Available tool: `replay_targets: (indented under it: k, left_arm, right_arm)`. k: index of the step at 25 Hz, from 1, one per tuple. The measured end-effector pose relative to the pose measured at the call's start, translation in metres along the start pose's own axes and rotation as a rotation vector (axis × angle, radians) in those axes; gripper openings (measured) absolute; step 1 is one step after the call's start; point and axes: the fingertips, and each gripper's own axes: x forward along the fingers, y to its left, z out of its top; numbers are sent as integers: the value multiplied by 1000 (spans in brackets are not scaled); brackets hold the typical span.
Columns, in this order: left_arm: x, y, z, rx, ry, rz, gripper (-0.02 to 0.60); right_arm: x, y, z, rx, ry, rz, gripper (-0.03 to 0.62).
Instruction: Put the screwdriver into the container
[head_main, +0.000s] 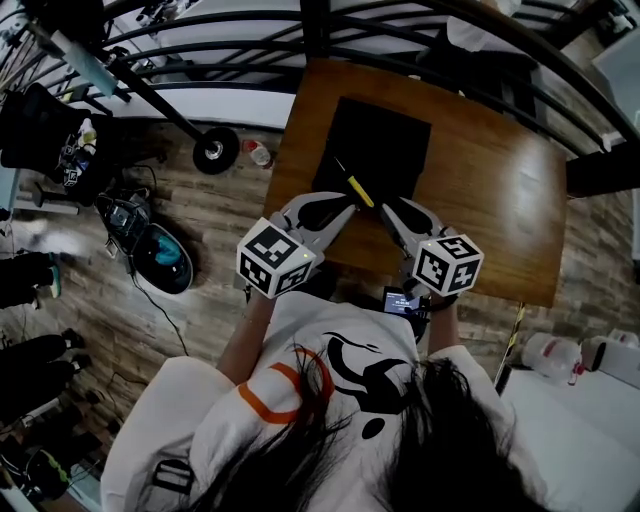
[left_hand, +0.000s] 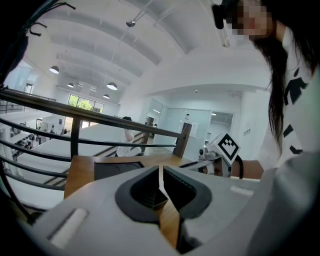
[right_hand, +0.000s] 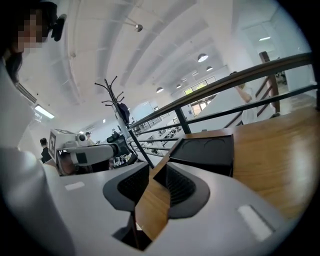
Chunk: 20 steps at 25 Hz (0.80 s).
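head view: screwdriver (head_main: 356, 188) lying across near part of black container (head_main: 390, 135) on wooden surface (head_main: 490, 190), yellow handle pointing toward person. placing seeming done, though seating inside not resolving. left gripper (head_main: 347, 208) and right gripper (head_main: 387, 208) sitting just beside handle, jaws of both closed together, gripping nothing. likely remaining: pulling grippers clear. no brand or legible writing showing, only square markers on cubes.

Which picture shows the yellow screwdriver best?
The head view: the screwdriver lies in full sight at the near edge of the black container. The left gripper view shows perhaps a thin sliver; the right gripper view doesn't show it.
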Motion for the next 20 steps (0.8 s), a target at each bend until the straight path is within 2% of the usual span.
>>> replay_targets:
  k: [5,11,20]
  left_arm:
    - [6,-24,-4,11,7,0,0]
    - [13,-67,-17,16,5,12,0]
    - [9,-126,-41,8,-2,63,0]
  right_arm:
    - [-25,7,-2,0,-37,8,123]
    - [-64,9,-22,-8,-46,29,114]
    - [-110,22,-47,-17,-56,93,80]
